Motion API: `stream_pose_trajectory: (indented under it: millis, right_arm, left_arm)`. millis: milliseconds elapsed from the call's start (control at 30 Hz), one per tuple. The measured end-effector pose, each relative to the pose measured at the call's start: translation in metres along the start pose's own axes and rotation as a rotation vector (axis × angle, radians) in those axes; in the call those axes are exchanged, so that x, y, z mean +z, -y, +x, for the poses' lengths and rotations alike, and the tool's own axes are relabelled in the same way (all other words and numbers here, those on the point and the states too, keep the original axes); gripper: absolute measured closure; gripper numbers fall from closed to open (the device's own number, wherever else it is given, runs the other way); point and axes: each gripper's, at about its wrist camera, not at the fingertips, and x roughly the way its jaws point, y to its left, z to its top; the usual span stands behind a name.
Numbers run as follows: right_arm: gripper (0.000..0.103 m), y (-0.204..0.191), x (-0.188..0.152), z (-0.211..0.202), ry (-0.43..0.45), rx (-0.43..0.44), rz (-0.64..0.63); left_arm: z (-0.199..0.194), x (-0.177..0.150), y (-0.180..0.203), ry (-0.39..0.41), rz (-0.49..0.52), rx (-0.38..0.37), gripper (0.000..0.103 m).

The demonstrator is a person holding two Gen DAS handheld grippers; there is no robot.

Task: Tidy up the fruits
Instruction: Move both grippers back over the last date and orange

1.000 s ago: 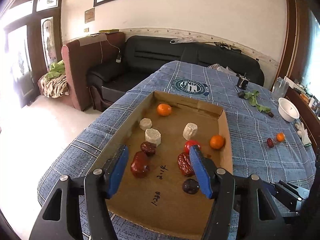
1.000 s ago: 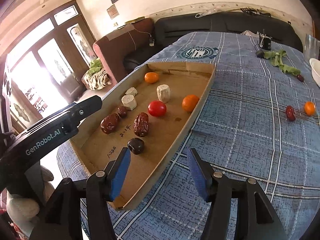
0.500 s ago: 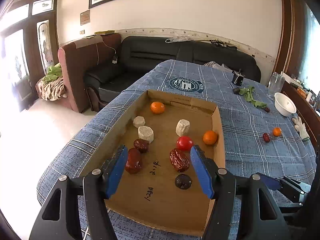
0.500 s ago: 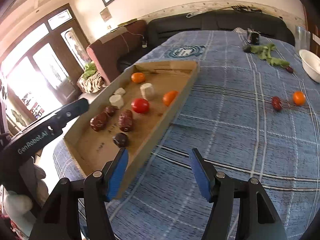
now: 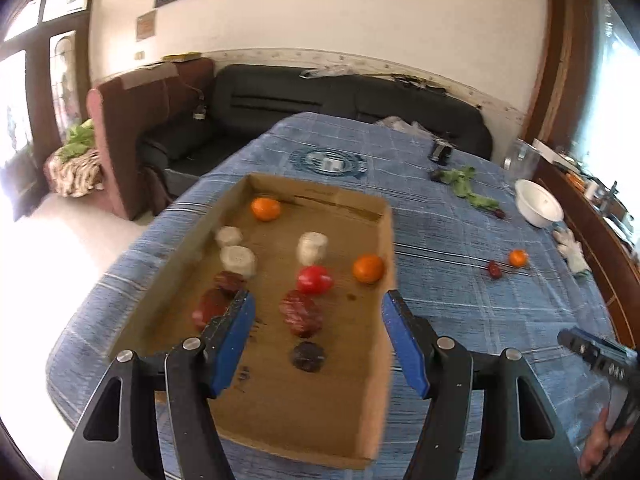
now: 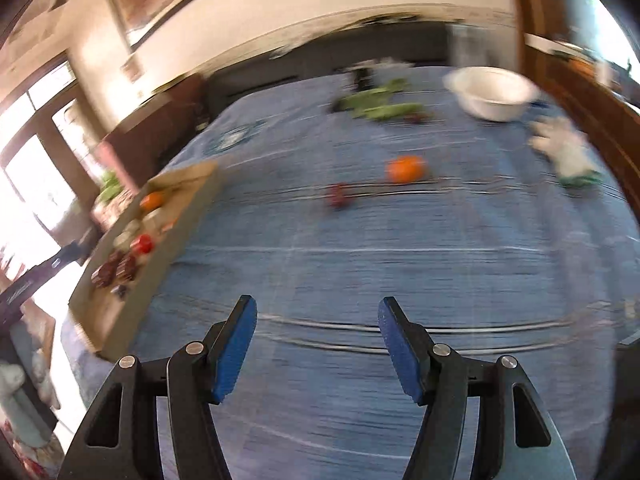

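So both grippers are empty right now. The left gripper (image 5: 316,344) hangs over the near end of the box (image 5: 387,320) with its jaws spread wide, nothing between them. Just ahead of its fingertips sit a date (image 5: 301,313), a tomato (image 5: 314,279) and a dark round fruit (image 5: 308,356), with two oranges and some pale chunks farther in.

The right gripper (image 6: 316,344) is also wide open, over bare cloth (image 6: 400,264). Well ahead of it, slightly right of centre, lie a loose orange (image 6: 405,169) and a small red fruit (image 6: 339,196) just to its left. Those two look like what's left to bring in. The box is off to its far left.

What could go wrong: the right view is badly smeared, so that hand looks to be moving fast. Coming in hot on a round orange sitting on cloth could knock it rolling toward the bowl (image 6: 494,94) or the table edge. The red fruit is small and close to the orange, so wide jaws might bump one while going for the other. The trip back also has to clear the box wall, or the fruit gets clipped out of the jaws.
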Motion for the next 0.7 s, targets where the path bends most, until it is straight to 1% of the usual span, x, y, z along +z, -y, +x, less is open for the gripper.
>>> stream_pose_trajectory:
  millis: [33,100,200,267,367,400,467,567,600,667,700]
  right_arm:
    - [0.035,0.015,0.002,-0.004,0.006,-0.029,0.022]
    - [0.035,0.035,0.006,-0.008,0.013,-0.059,0.059]
    - [0.035,0.060,0.019,-0.013,0.018,-0.068,0.111]
    - [0.035,0.068,0.033,-0.012,0.025,-0.059,0.126]
    - [0.035,0.067,0.054,-0.006,0.039,-0.066,0.136]
    - [0.035,0.065,0.064,0.000,0.042,-0.048,0.142]
    - [0.035,0.061,0.073,0.008,0.046,-0.023,0.141]
    - [0.035,0.048,0.090,0.032,0.050,-0.022,0.105]
    - [0.037,0.043,0.093,0.043,0.050,-0.035,0.088]
    - [0.042,0.039,0.098,0.061,0.037,-0.056,0.069]
    - [0.047,0.038,0.101,0.073,0.026,-0.074,0.061]
  left_arm:
    - [0.000,0.000,0.009,0.001,0.017,-0.011,0.038]
    - [0.000,-0.001,0.028,0.005,0.060,-0.032,0.038]
    - [0.008,0.002,0.052,-0.015,0.120,-0.052,0.036]
    - [0.015,0.008,0.065,-0.037,0.128,-0.074,0.036]
    - [0.023,0.013,0.087,-0.045,0.149,-0.112,0.036]
    - [0.025,0.014,0.095,-0.047,0.163,-0.119,0.036]
    - [0.031,0.015,0.108,-0.057,0.191,-0.133,0.036]
    - [0.041,0.014,0.121,-0.084,0.206,-0.151,0.036]
    - [0.044,0.014,0.124,-0.092,0.208,-0.158,0.036]
    - [0.051,0.012,0.129,-0.111,0.215,-0.164,0.035]
    - [0.054,0.013,0.131,-0.118,0.218,-0.170,0.034]
